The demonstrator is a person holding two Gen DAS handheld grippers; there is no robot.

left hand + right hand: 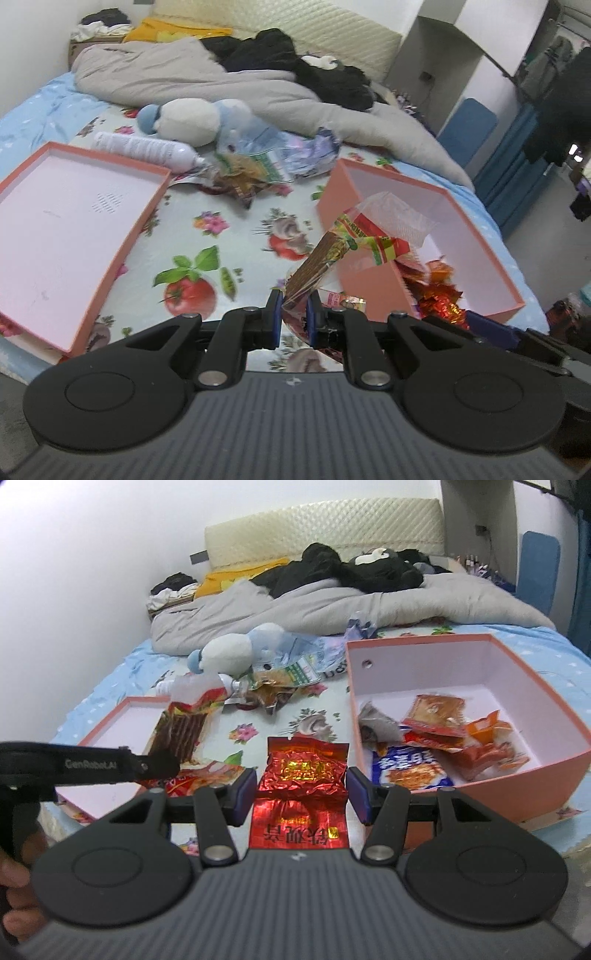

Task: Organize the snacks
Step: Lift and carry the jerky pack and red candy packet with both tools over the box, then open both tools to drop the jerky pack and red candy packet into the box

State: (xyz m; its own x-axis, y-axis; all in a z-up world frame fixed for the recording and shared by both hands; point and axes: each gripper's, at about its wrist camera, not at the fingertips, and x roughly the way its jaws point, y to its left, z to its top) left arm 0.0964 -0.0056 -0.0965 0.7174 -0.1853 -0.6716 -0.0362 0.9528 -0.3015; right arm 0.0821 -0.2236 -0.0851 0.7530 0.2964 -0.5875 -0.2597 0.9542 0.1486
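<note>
Two pink containers are sitting on the flowered bedsheet (229,258): a shallow lid (66,229) toward the bed's left edge, a deeper box (509,686) toward its right edge. Between them the left gripper (293,314) is pinching a striped brown snack packet (325,254), lifting it clear of the sheet. Beside the box, the right gripper (301,794) is clamping a crinkled red foil packet (301,775) by both edges, other snacks (436,731) lying inside the box.

Red foil packet (301,801): near end hidden under gripper body. Pink lid (66,236): left side cut by frame edge. Snack print blurred.
</note>
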